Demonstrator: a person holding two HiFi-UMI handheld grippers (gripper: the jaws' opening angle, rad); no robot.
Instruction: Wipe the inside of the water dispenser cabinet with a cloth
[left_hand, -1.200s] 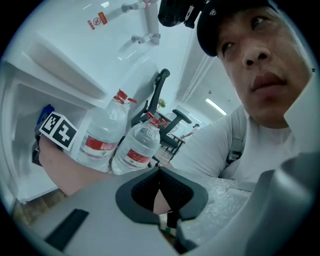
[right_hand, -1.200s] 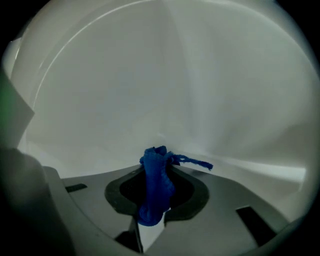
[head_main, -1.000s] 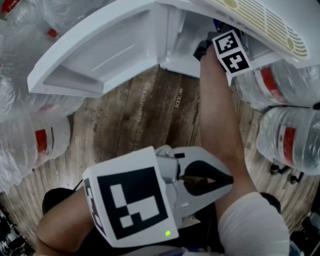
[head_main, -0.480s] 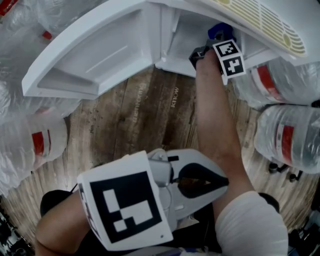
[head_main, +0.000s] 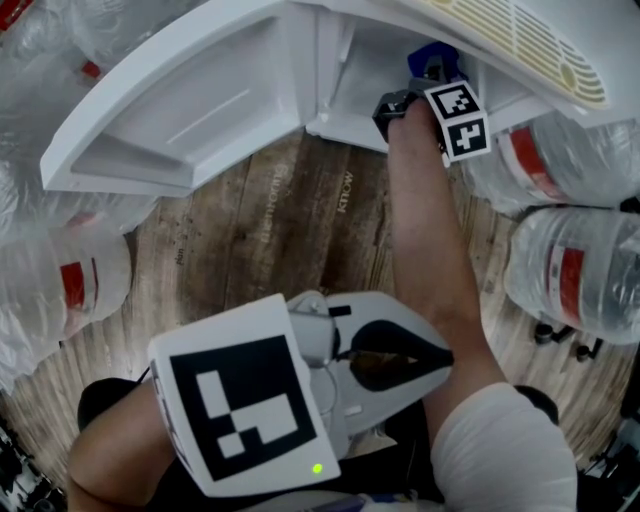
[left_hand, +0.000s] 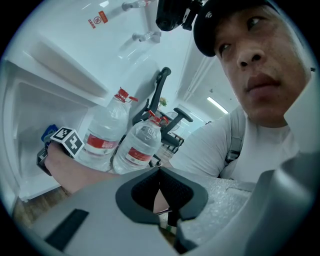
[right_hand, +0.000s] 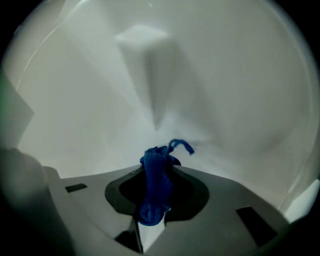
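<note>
My left tongs (left_hand: 159, 172) are pressed together on nothing, and past them my right forearm (left_hand: 80, 172) reaches into the white cabinet (left_hand: 30, 100), blue cloth (left_hand: 48, 132) at its end, beside two red-labelled water bottles (left_hand: 102, 136).

Light grey left gripper (head_main: 455, 356) with black pads (head_main: 385, 340), big black-and-white marker cube (head_main: 245, 410) — green LED (head_main: 317, 468) lit. Right gripper (right_hand: 159, 162) same grey; white short sleeve (head_main: 505, 450) on that arm.

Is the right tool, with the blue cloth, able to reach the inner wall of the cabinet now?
Probably yes. The door stands open, the right tool is inside the cabinet, and nothing shows between its blue cloth and the white inner wall.
</note>
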